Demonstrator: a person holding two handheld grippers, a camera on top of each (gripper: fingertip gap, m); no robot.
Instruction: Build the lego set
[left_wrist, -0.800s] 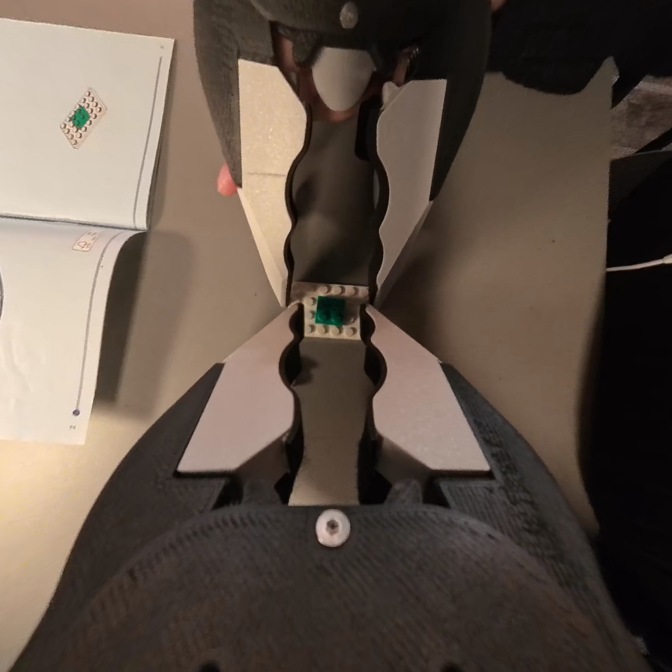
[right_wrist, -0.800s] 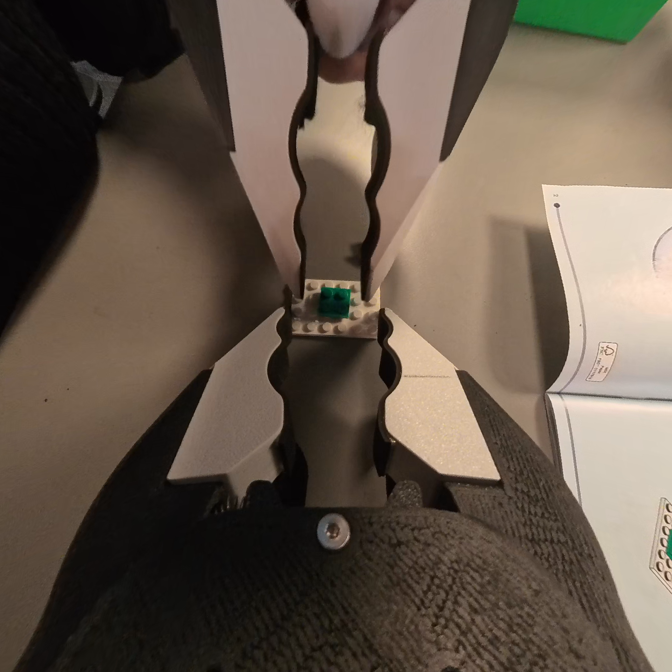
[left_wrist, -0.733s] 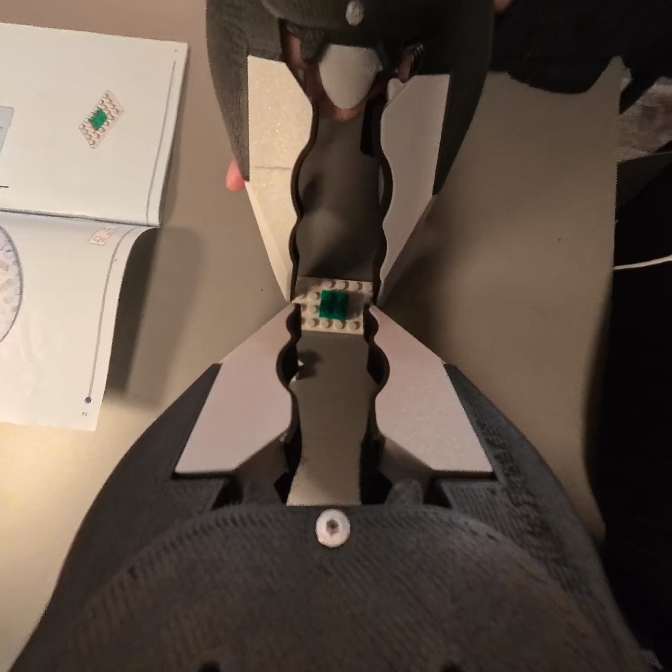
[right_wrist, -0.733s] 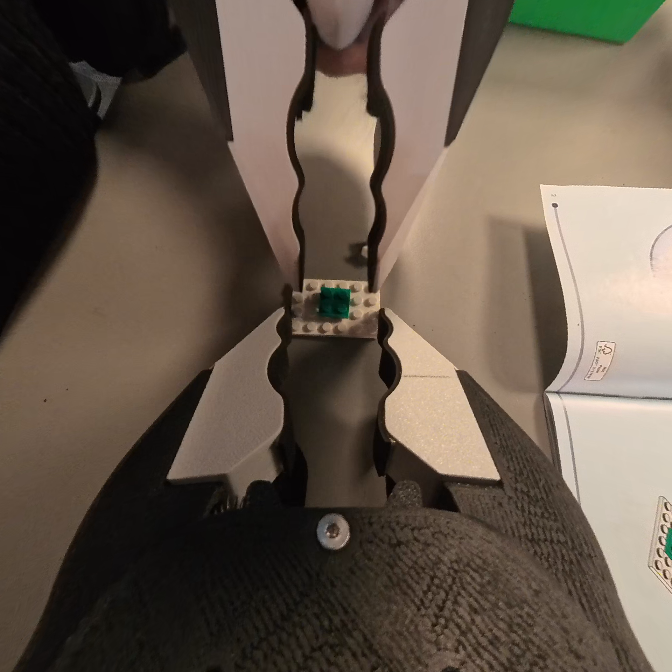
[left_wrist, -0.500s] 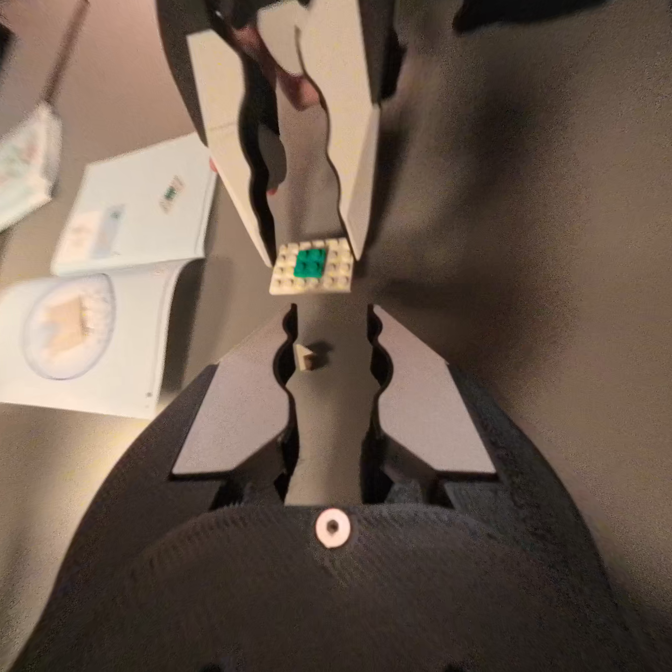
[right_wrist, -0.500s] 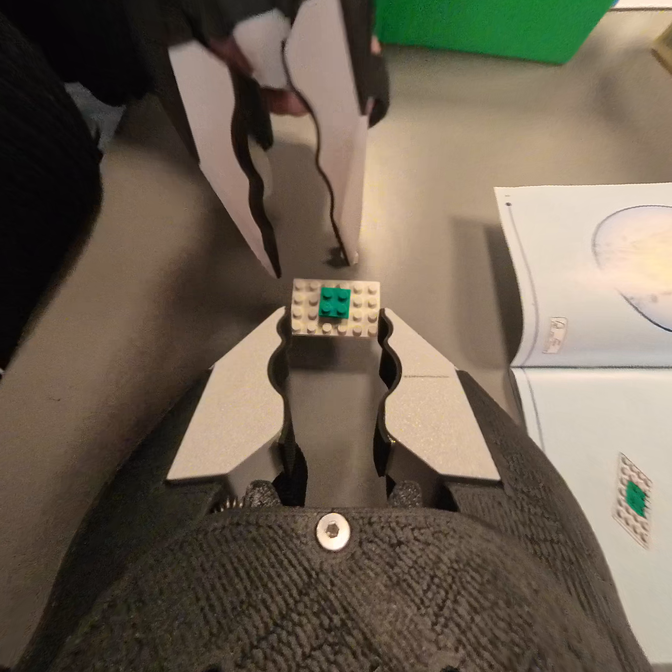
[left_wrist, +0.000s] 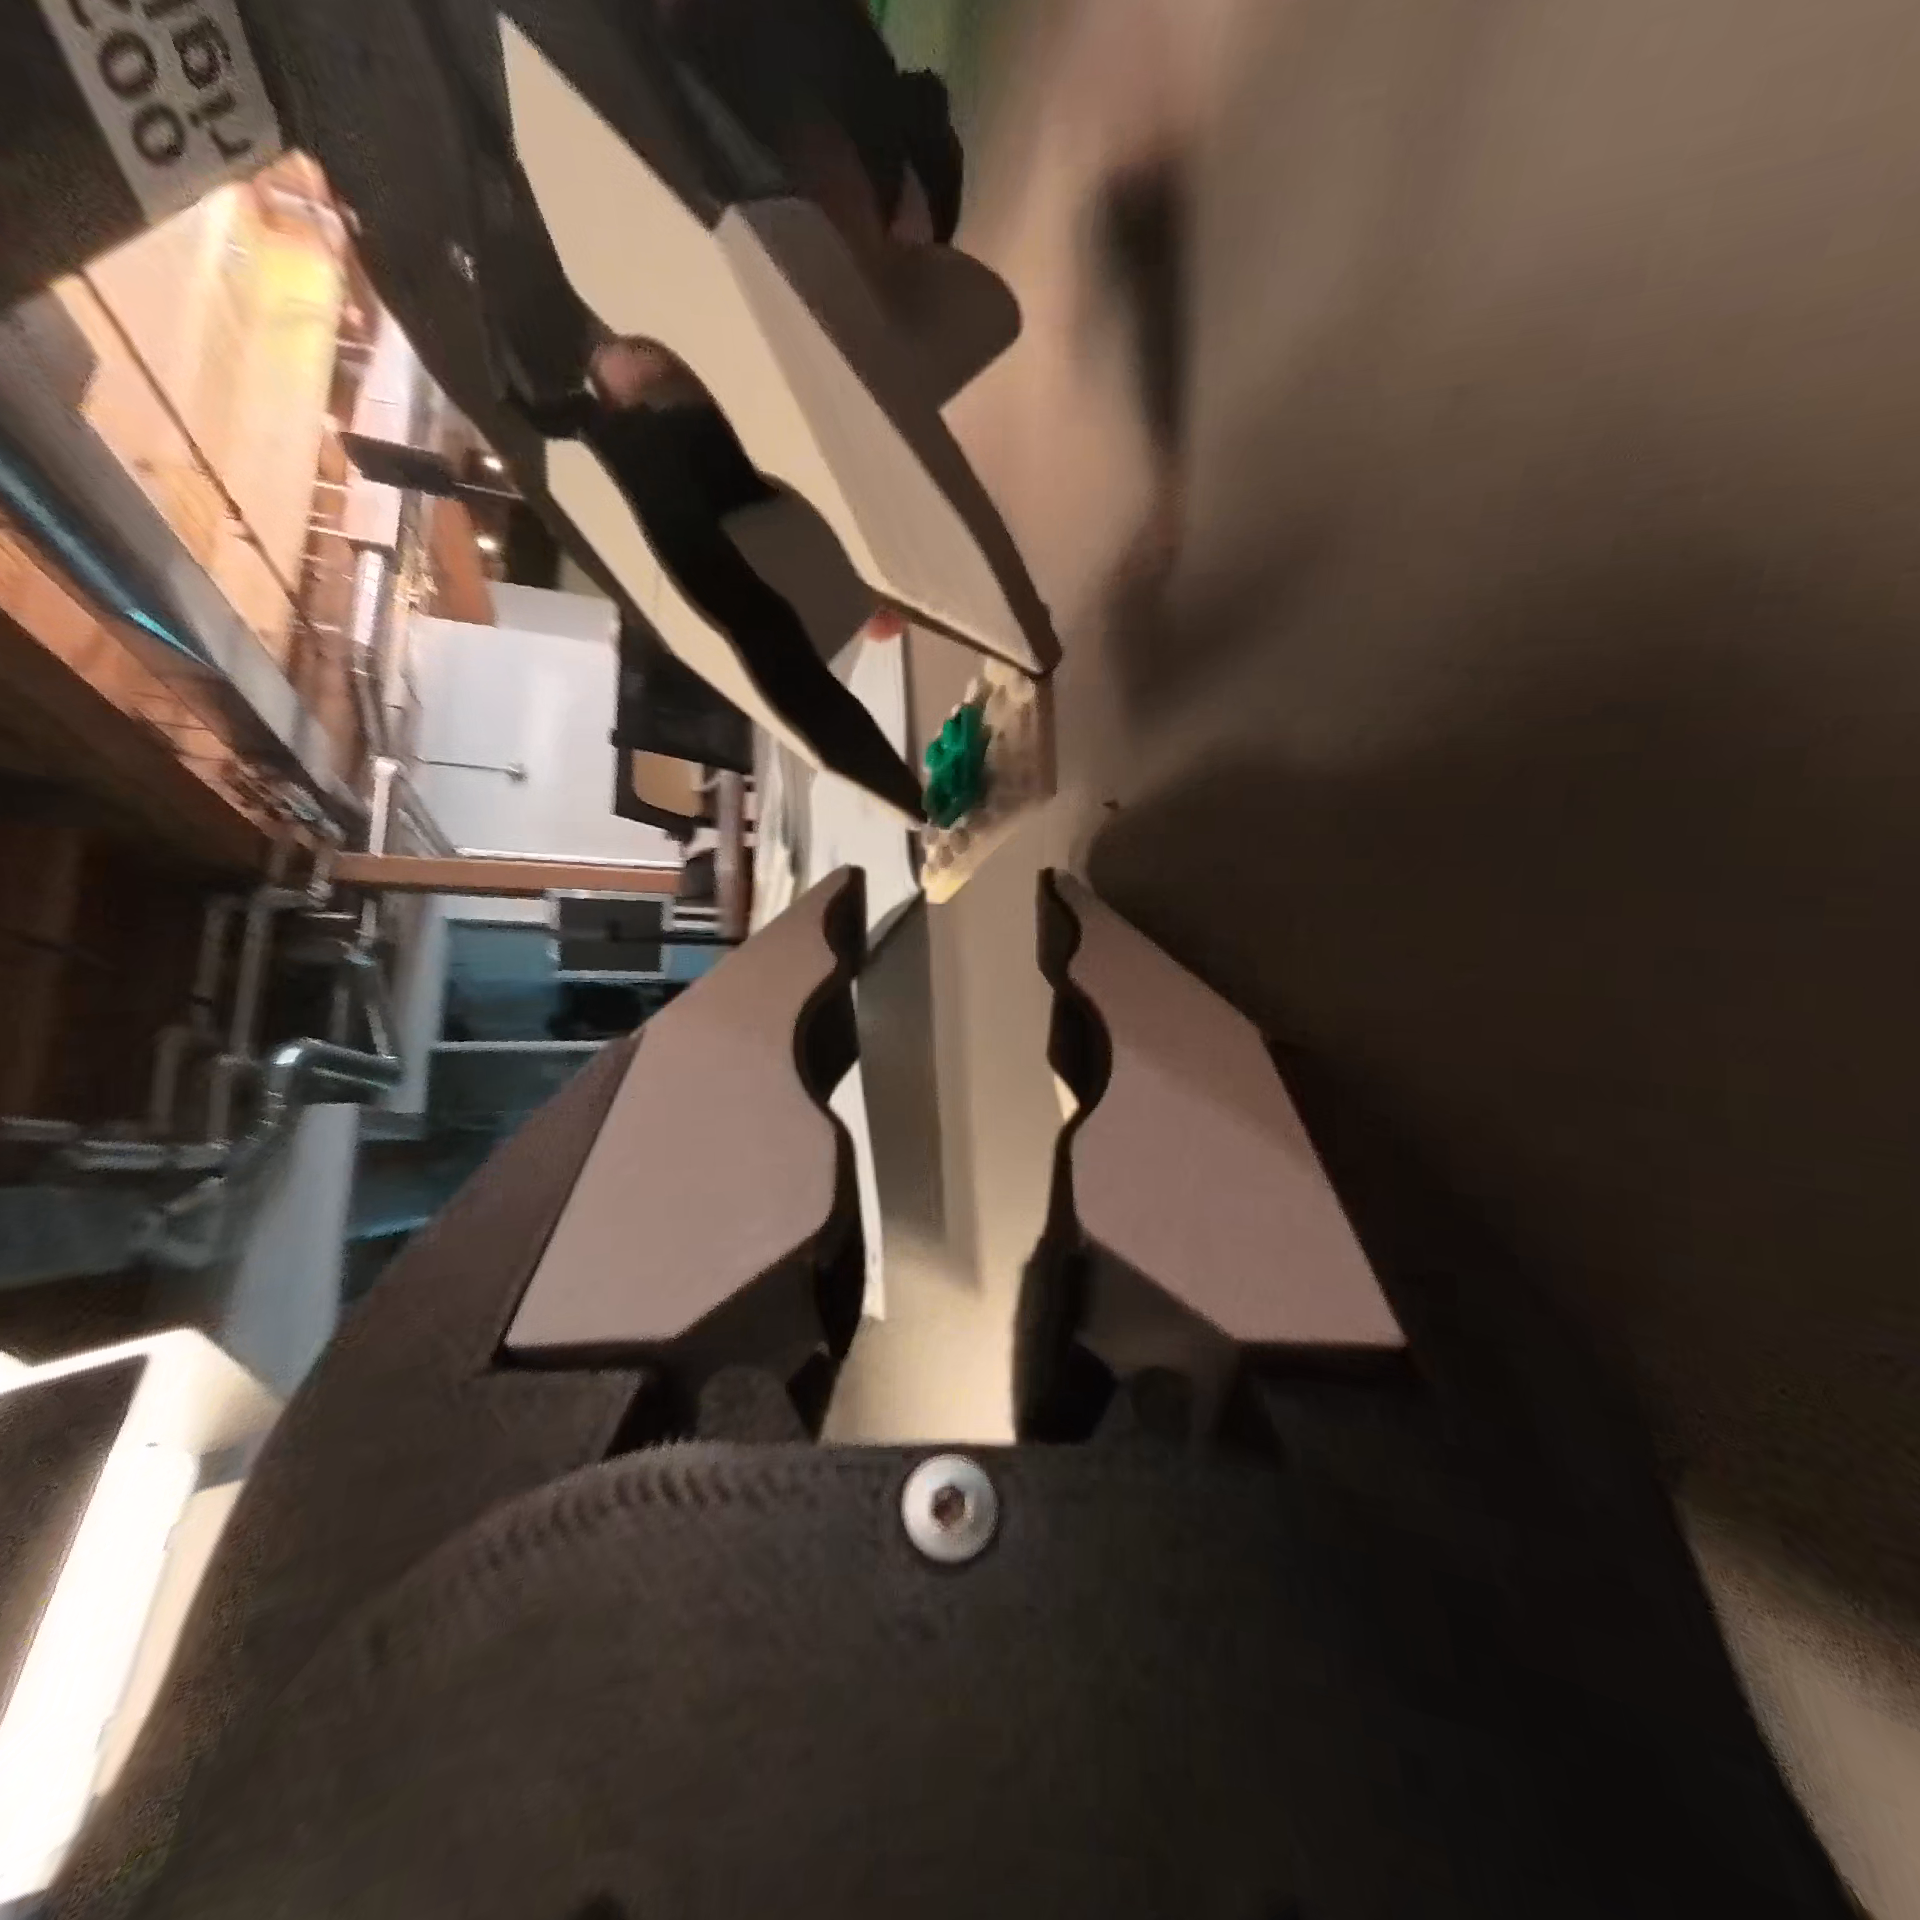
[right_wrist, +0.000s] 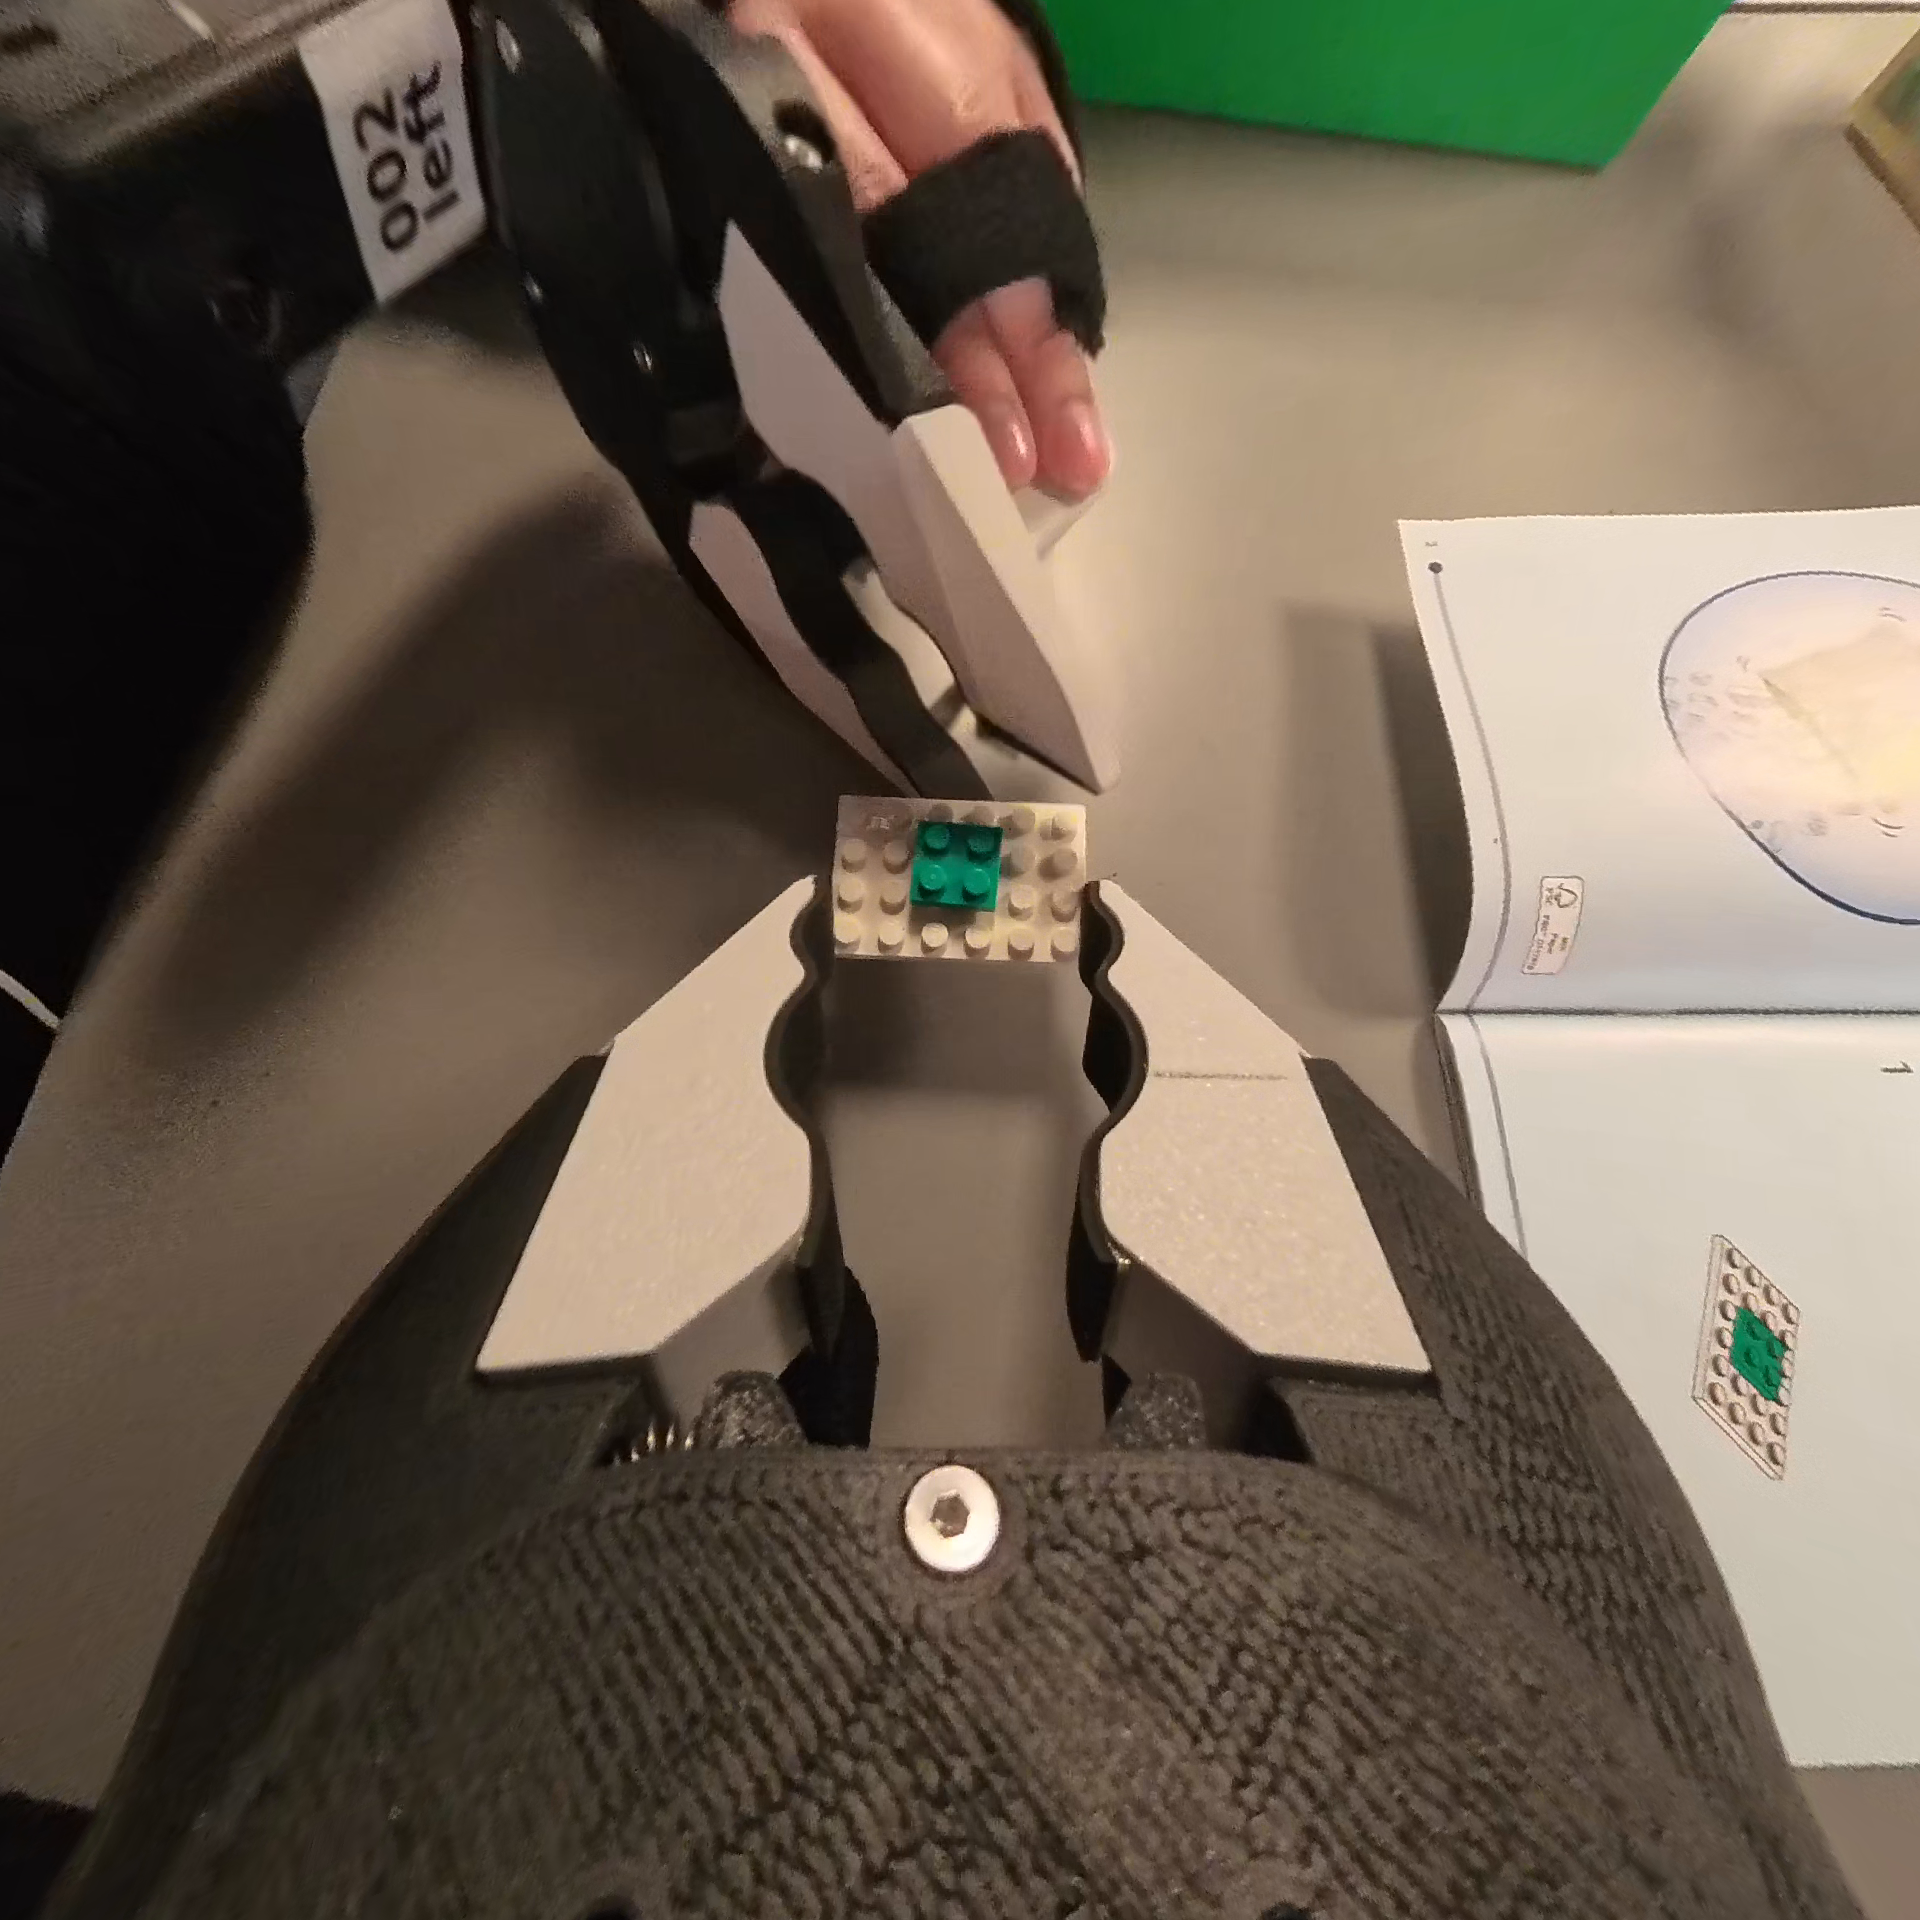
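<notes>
My right gripper (right_wrist: 961, 896) is shut on a grey studded plate (right_wrist: 1044, 883) and grips its two short ends, holding it flat above the table. A green 2x2 brick (right_wrist: 956, 868) sits on the plate's middle. My left gripper (right_wrist: 1029, 774) is just beyond the plate's far edge, rolled onto its side, with its jaws apart and nothing between them. In the blurred left wrist view my left gripper (left_wrist: 951, 894) points at the plate (left_wrist: 1013, 774) and green brick (left_wrist: 956, 764), which show edge-on in my right gripper (left_wrist: 982, 738).
An open instruction booklet (right_wrist: 1662, 831) lies on the table to the right of the plate. A green box (right_wrist: 1351, 62) stands at the back. A hand (right_wrist: 987, 312) in a black strap holds the left gripper. The table (right_wrist: 312, 935) is grey. Less than 4 cm separates the two grippers' tips.
My left gripper has let go of the plate, drawn back and rolled onto its side. My right gripper still holds the plate and has pulled back from the table.
</notes>
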